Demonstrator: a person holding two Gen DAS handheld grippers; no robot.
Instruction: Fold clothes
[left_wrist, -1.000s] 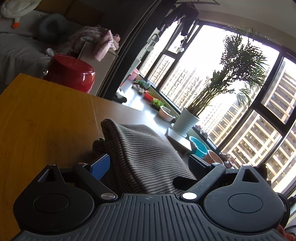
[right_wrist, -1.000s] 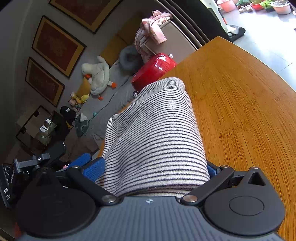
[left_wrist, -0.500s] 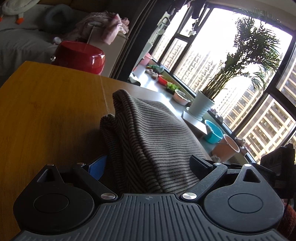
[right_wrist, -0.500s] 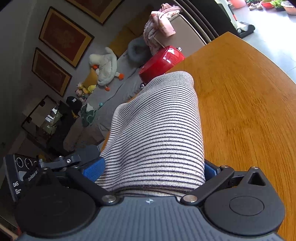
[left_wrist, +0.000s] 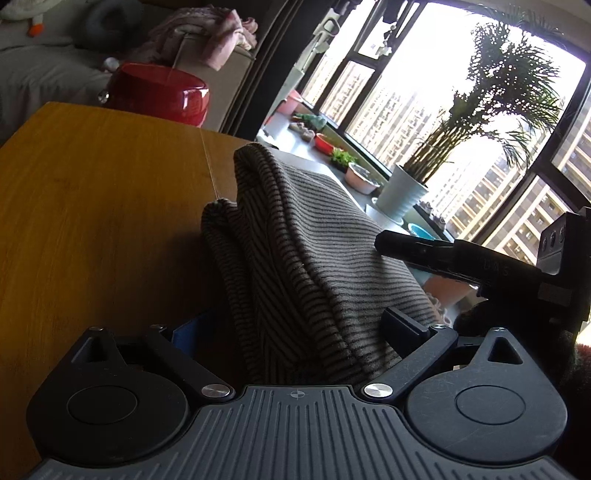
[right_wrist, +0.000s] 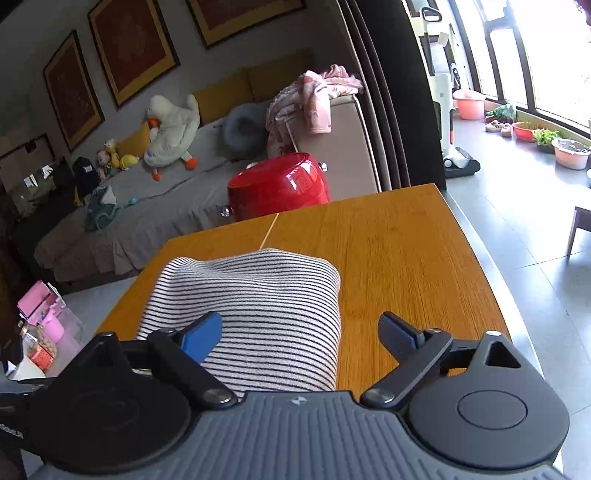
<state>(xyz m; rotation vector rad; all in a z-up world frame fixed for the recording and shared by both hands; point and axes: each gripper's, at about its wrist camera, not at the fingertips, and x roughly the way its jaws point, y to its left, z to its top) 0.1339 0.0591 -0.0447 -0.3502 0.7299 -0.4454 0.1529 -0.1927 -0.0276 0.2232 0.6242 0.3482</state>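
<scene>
A striped knit garment (right_wrist: 255, 302) lies folded on the wooden table (right_wrist: 399, 258). In the left wrist view the same garment (left_wrist: 306, 258) rises in a bunched fold between the fingers of my left gripper (left_wrist: 295, 332), which is shut on it. My right gripper (right_wrist: 299, 332) is open; its blue-padded left finger (right_wrist: 201, 334) rests over the garment and its right finger (right_wrist: 400, 334) is over bare table. The right gripper's body (left_wrist: 480, 266) shows at the right of the left wrist view.
A red round stool (right_wrist: 280, 184) stands just past the table's far edge. A sofa (right_wrist: 184, 155) with toys and pink clothes lies behind. A potted palm (left_wrist: 402, 195) and bowls line the window sill. The table's right edge (right_wrist: 480, 266) drops to a tiled floor.
My right gripper has opened and let go of the garment, which now lies flatter on the table. My left gripper still holds its fold, and the right gripper has come into its view.
</scene>
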